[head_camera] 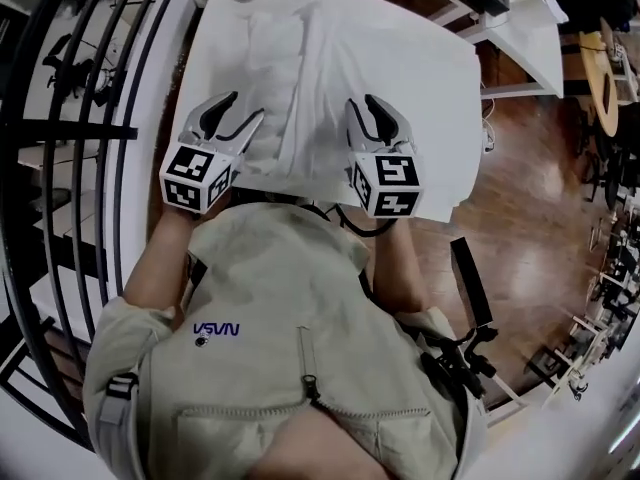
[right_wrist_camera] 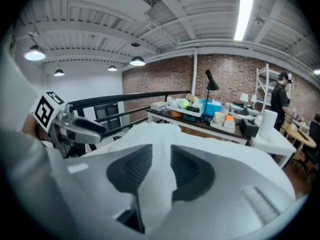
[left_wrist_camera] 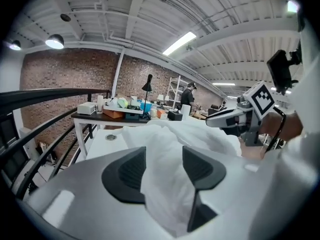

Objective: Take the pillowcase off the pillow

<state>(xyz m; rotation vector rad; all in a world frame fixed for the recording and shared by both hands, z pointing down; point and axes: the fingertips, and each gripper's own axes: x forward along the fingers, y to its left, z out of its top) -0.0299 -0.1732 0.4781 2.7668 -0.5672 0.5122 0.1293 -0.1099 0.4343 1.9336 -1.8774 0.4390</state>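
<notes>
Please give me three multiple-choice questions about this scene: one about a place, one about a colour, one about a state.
1. Where does the pillowcase lie?
A on the floor; B on the white table; C on a chair.
2. What colour is the pillowcase?
A white; B blue; C striped red.
3. How is the right gripper?
A wide open and empty; B closed on pillowcase cloth; C holding a cup.
Answers: 1 B, the head view shows the white table under it; 2 A, it is white in all views; 3 B, white cloth is pinched between its narrow jaws.
</notes>
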